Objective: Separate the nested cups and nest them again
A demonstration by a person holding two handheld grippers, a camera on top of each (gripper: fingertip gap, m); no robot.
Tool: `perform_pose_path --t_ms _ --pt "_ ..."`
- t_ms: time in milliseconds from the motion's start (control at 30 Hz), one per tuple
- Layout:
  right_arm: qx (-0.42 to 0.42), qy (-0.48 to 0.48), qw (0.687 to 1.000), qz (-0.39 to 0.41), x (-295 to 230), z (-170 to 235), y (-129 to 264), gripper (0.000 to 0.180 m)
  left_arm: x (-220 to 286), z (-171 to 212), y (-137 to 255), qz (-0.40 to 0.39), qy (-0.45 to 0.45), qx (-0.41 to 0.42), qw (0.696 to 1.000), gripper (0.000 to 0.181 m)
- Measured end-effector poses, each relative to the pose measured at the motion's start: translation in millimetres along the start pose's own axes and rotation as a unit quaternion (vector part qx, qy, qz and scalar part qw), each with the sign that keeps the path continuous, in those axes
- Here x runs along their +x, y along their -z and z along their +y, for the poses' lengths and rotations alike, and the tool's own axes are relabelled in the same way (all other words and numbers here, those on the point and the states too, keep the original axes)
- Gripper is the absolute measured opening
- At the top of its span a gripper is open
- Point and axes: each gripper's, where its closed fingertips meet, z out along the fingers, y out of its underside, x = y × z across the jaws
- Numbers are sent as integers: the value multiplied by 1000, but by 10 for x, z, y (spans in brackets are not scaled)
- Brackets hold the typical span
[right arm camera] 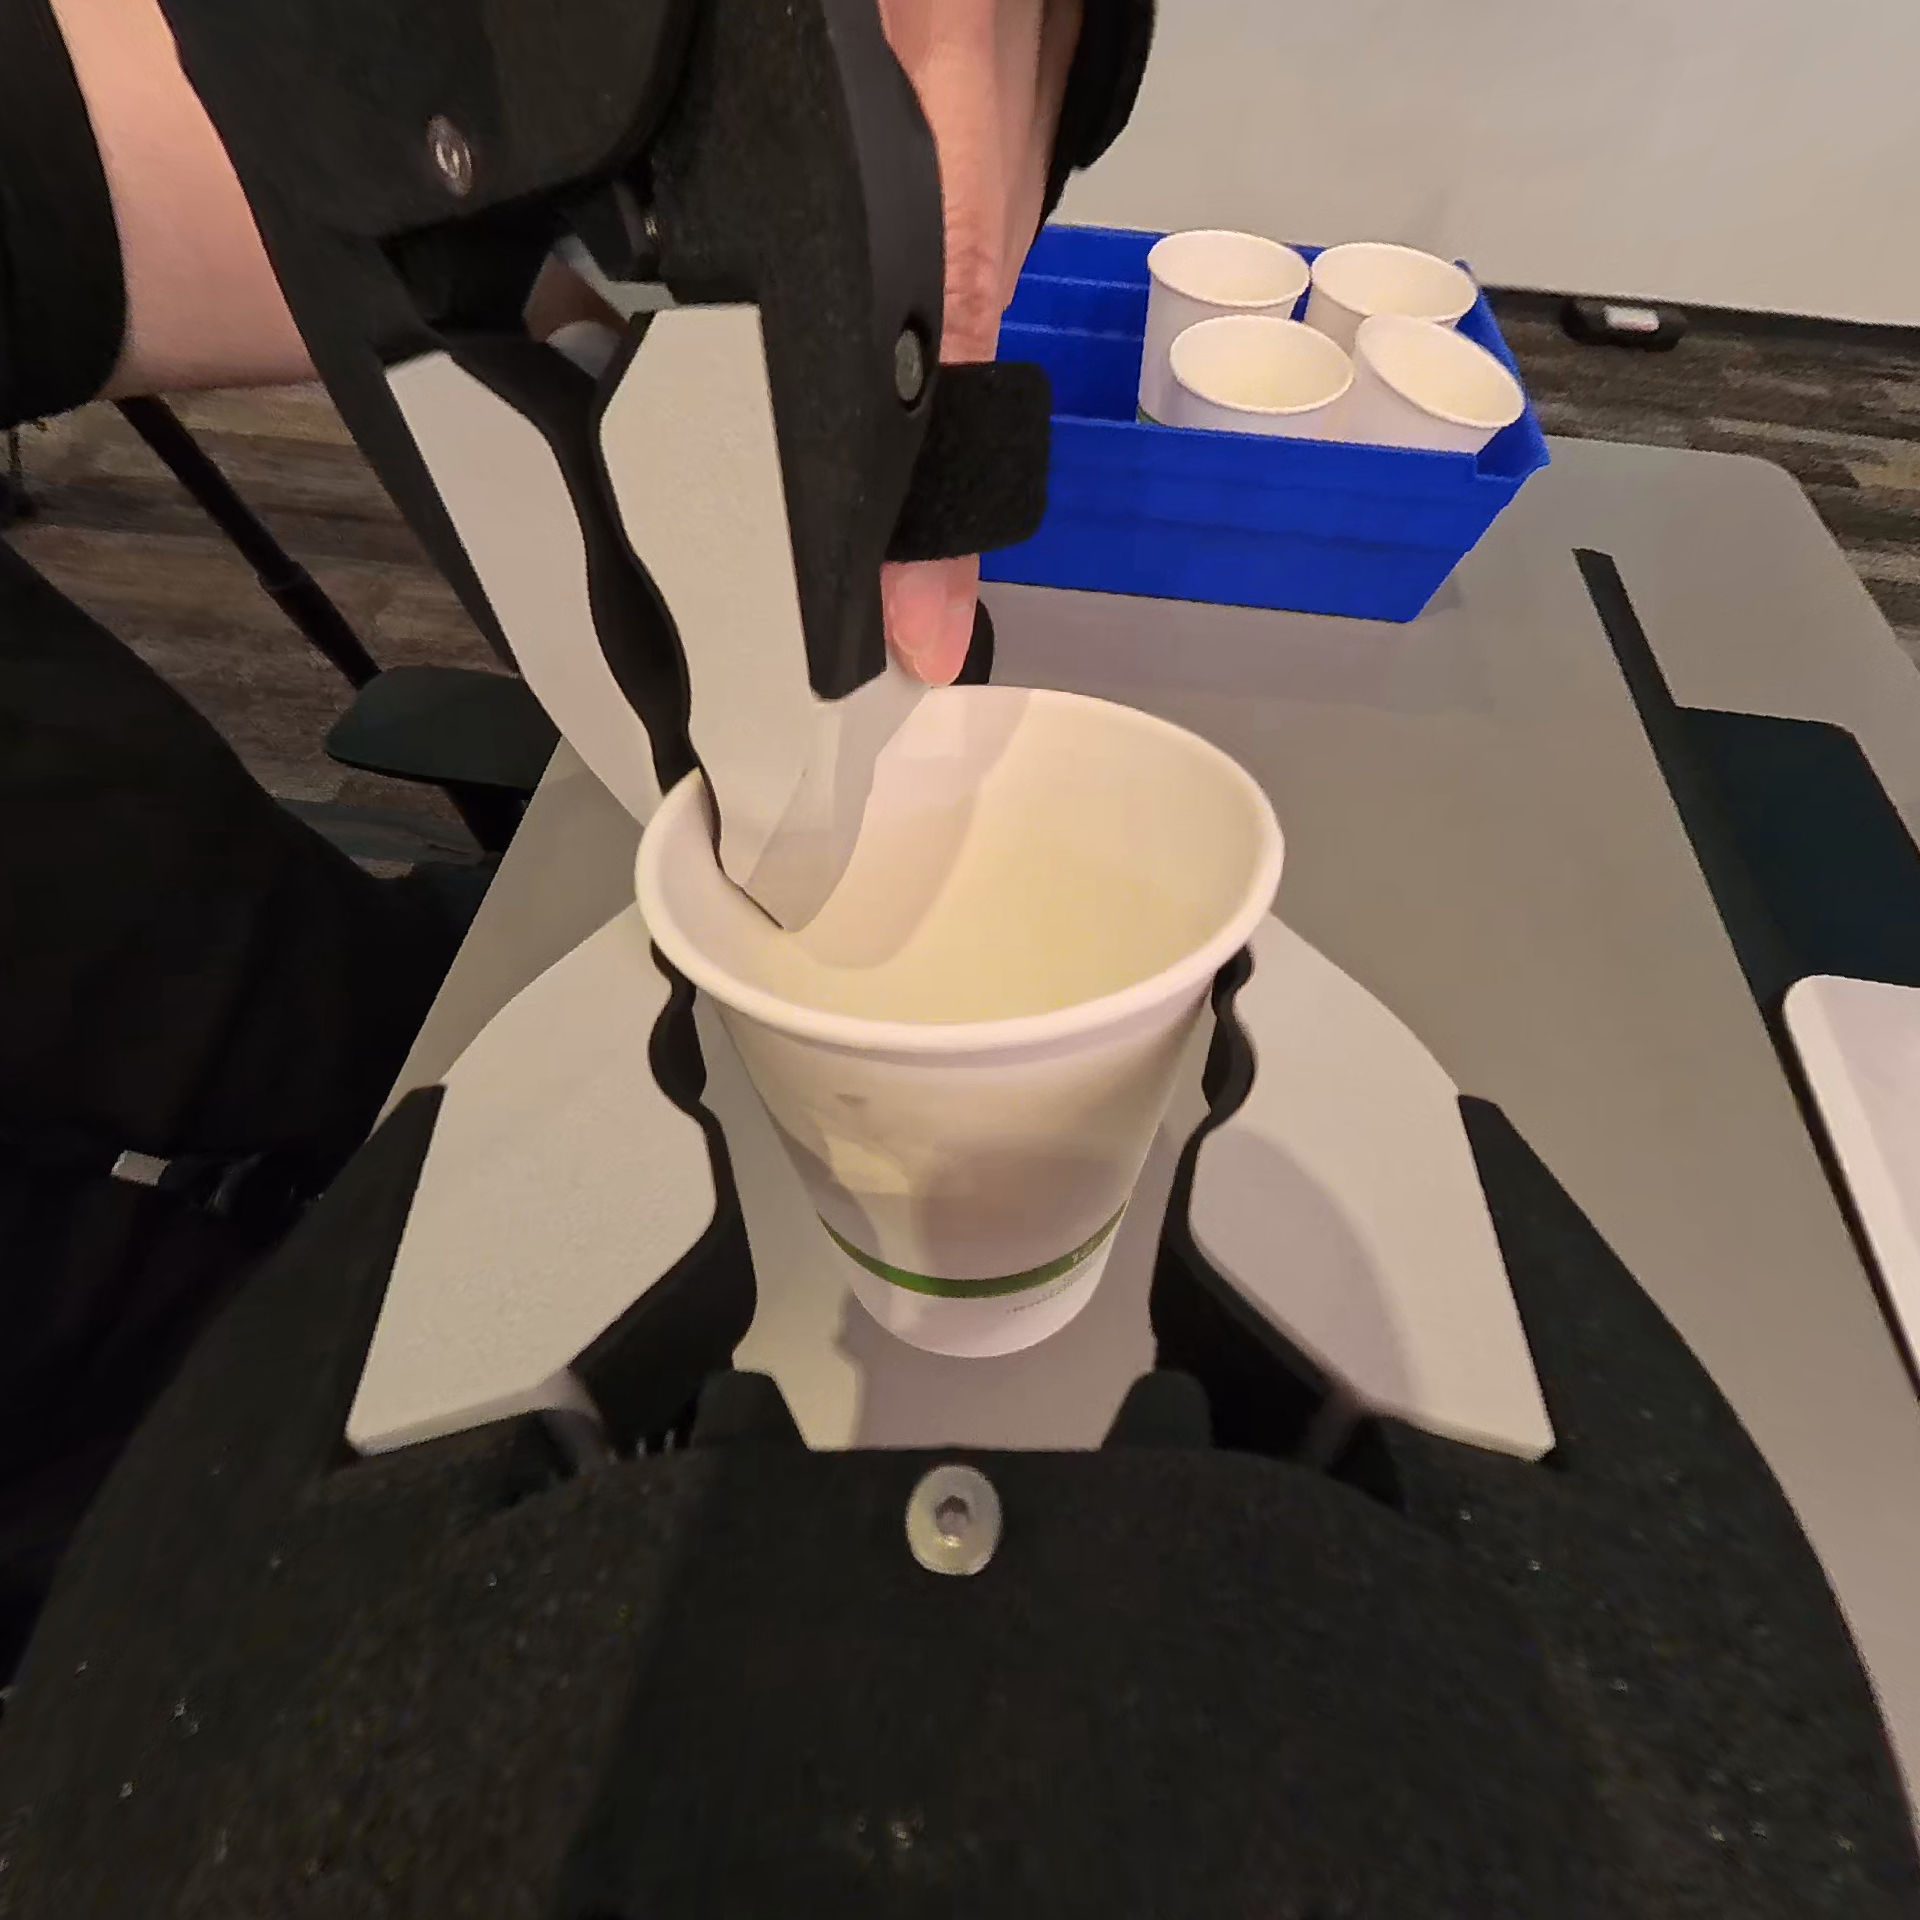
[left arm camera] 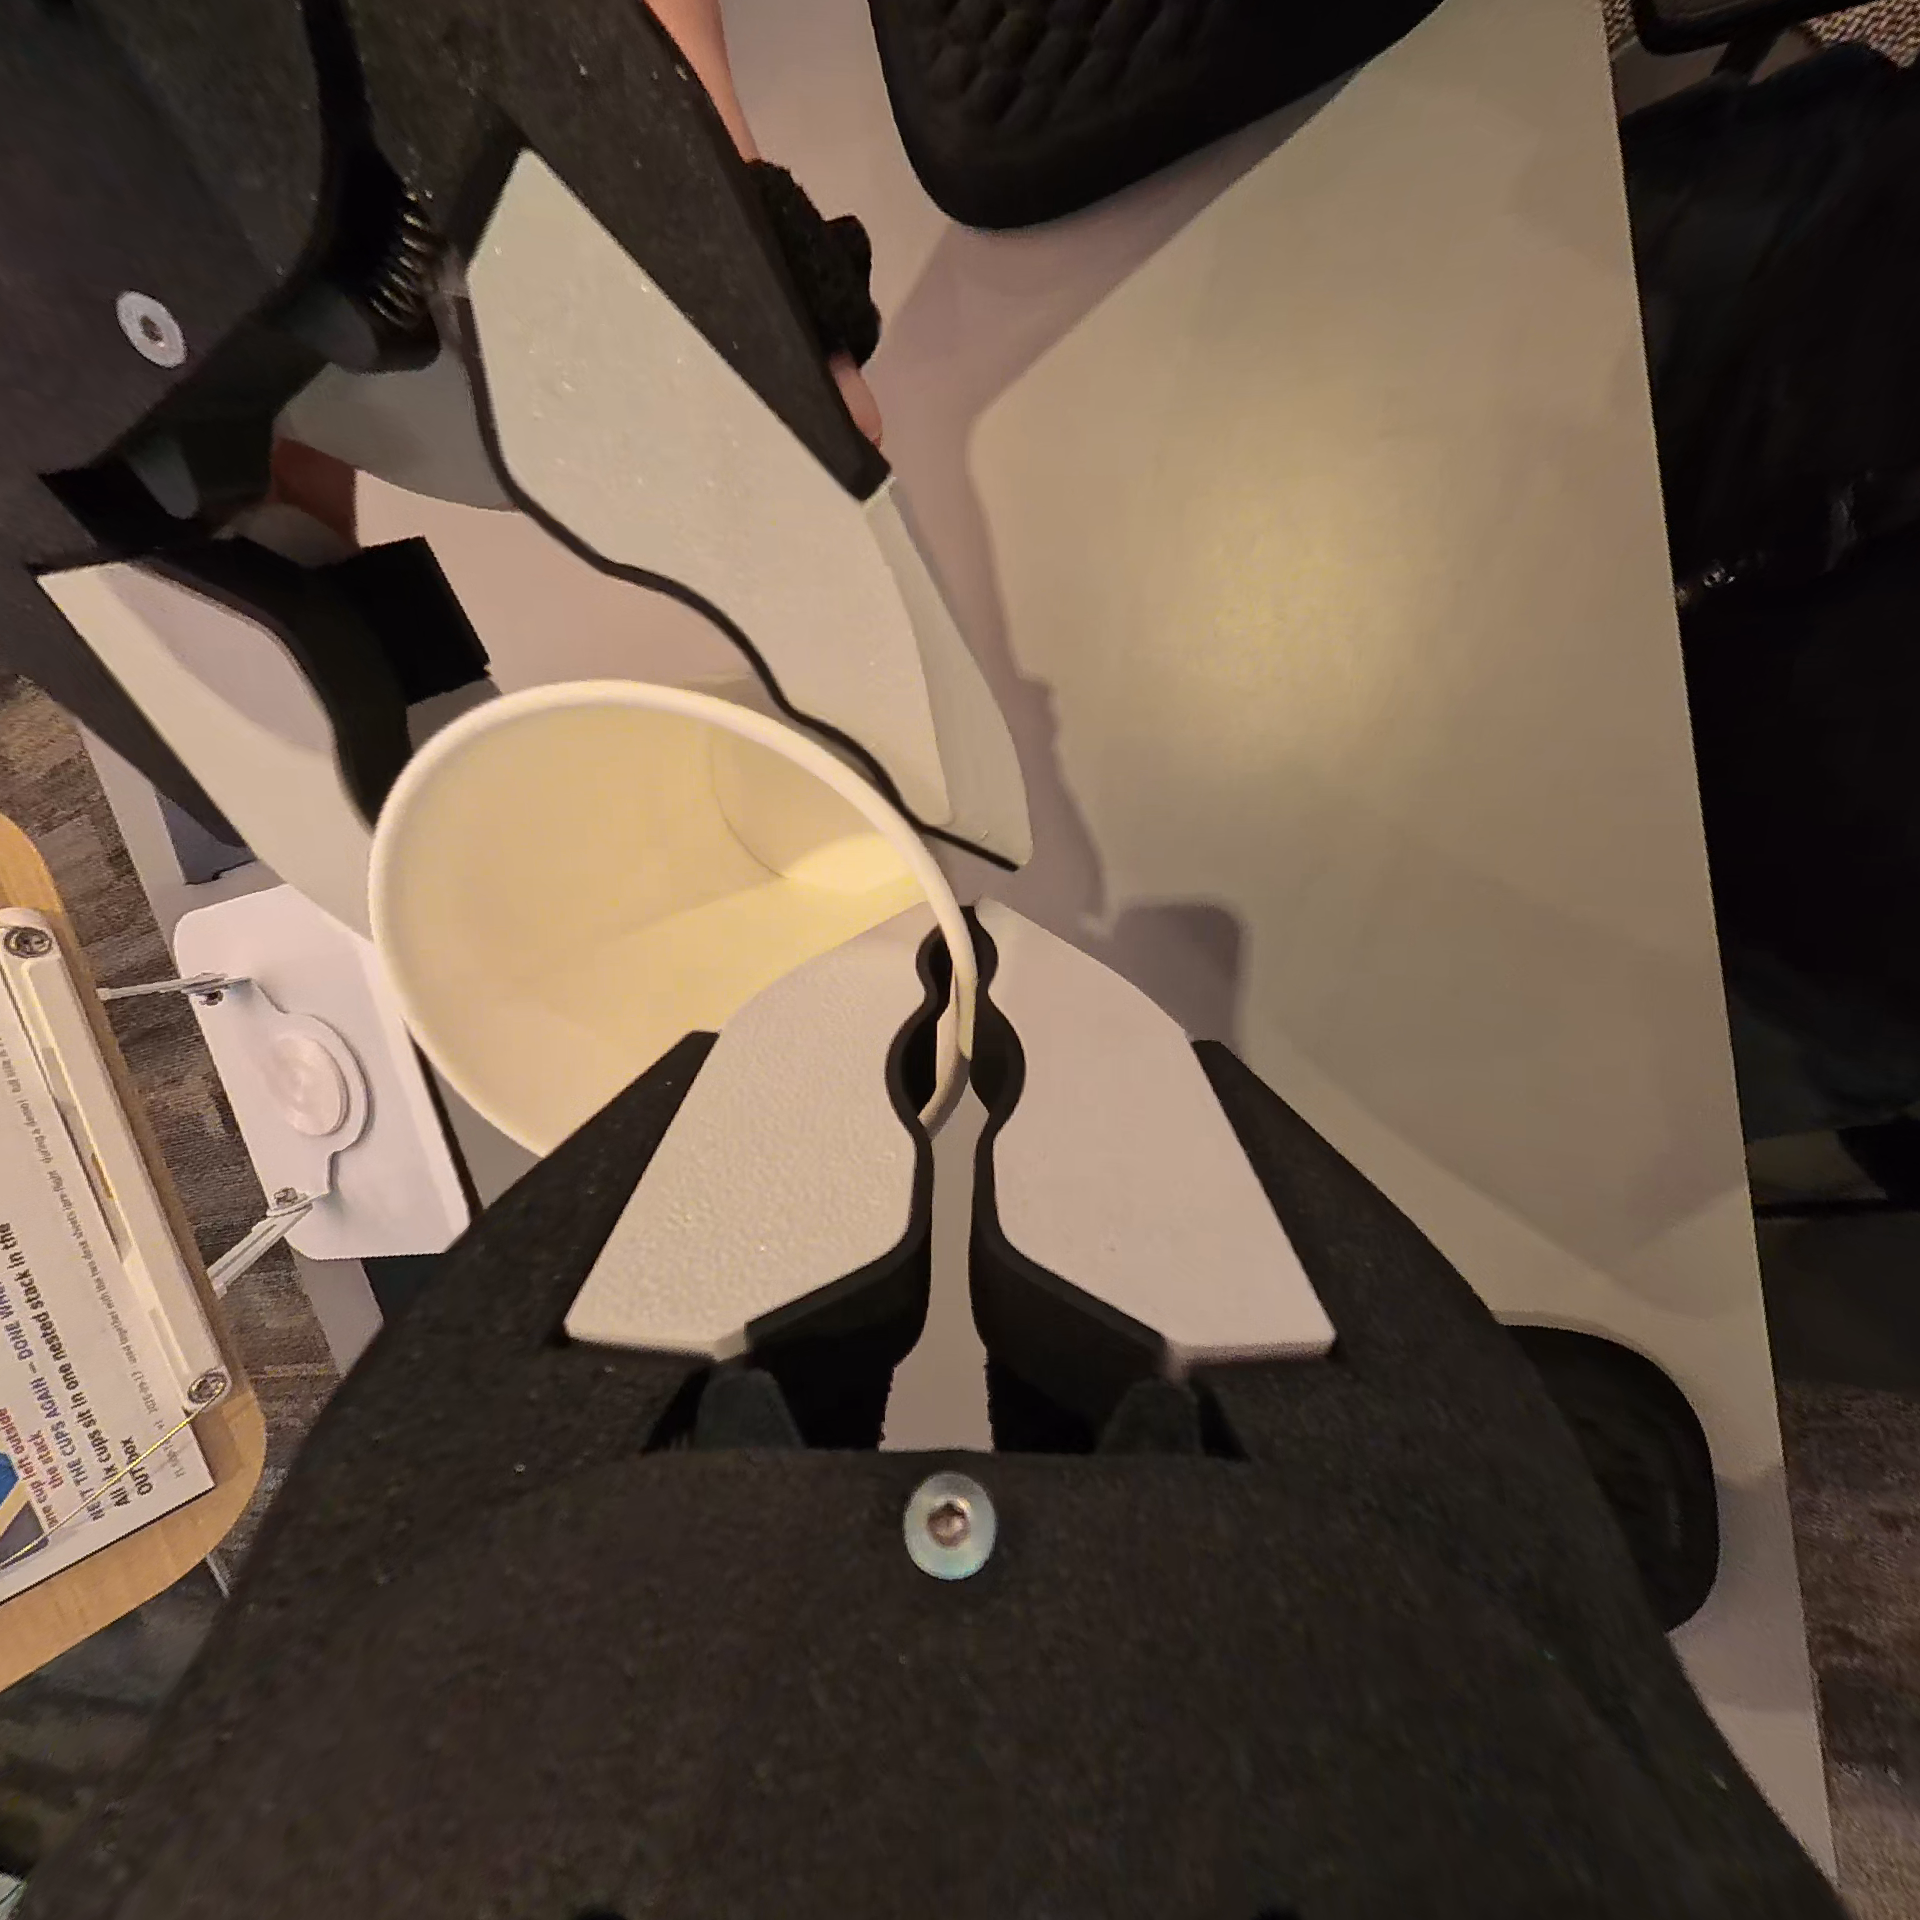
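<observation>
Both jaws grip one paper cup (right arm camera: 966,997) at frame centre: right gripper (right arm camera: 951,1049) clamps its body, left gripper (left arm camera: 961,1023) pinches the rim. Hold the body steady; pull the rim straight up.

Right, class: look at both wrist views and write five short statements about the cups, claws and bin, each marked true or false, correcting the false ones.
1. The right claw grips the cup around its outside wall. True.
2. The left claw is wide open and clear of the cup. False: it is shut on the cup's rim, one finger inside and one outside.
3. Four cups stand in a blue bin. True.
4. The bin is red. False: it is blue.
5. The gripped cup carries a green band near its base. True.
</observation>
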Motion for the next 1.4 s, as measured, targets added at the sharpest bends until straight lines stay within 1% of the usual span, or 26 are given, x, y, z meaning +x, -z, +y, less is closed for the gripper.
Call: perform_pose_path --t_ms 133,233,333,400,633,667,733,900,967,1067,1167,1233,1267,1300,1333,1400 --pt "-36 18 999 11 30 126 -16 93 -12 0 6 -3 2 6 1000 0" --pt "-26 22 999 15 43 87 -20 92 -21 5 19 -8 1 3 1000 0" --pt "-8 3 1000 -12 -21 37 -16 97 2 -1 19 -6 -3 -1 1000 0" --pt "0 3 1000 -9 -6 11 2 93 5 -3 9 -10 -7 -2 1000 0" --pt "-13 -1 1000 -13 -9 47 -10 90 22 5 -18 0 3 5 1000 0" --pt "-11 -3 1000 -15 -5 42 -5 90 6 -2 -16 -5 7 11 1000 4" --pt "-2 -11 1000 -21 -6 27 11 90 -58 -3 -3 -26 16 21 999 22" --pt "-3 -17 1000 -4 85 60 74 90 -218 44 100 -88 39 57 994 41" --pt "-5 -23 1000 9 156 99 112 90 -309 67 216 -130 59 85 986 47" --pt "-2 -36 999 39 309 149 258 90 -394 120 452 -191 116 145 964 58" --pt "26 -48 994 100 492 119 649 90 -376 268 580 -246 169 189 936 63" --pt "56 -54 982 171 621 82 1107 90 -294 352 593 -265 197 221 917 61" --pt "69 -60 969 229 713 90 1418 90 -251 401 583 -272 211 234 910 59" --pt "77 -68 948 303 815 137 1784 90 -206 453 559 -274 223 243 903 57" --pt "86 -77 919 376 885 214 2184 90 -164 509 529 -274 236 249 898 55" --pt "111 -101 851 504 906 446 2996 90 -106 619 464 -271 264 255 890 55"
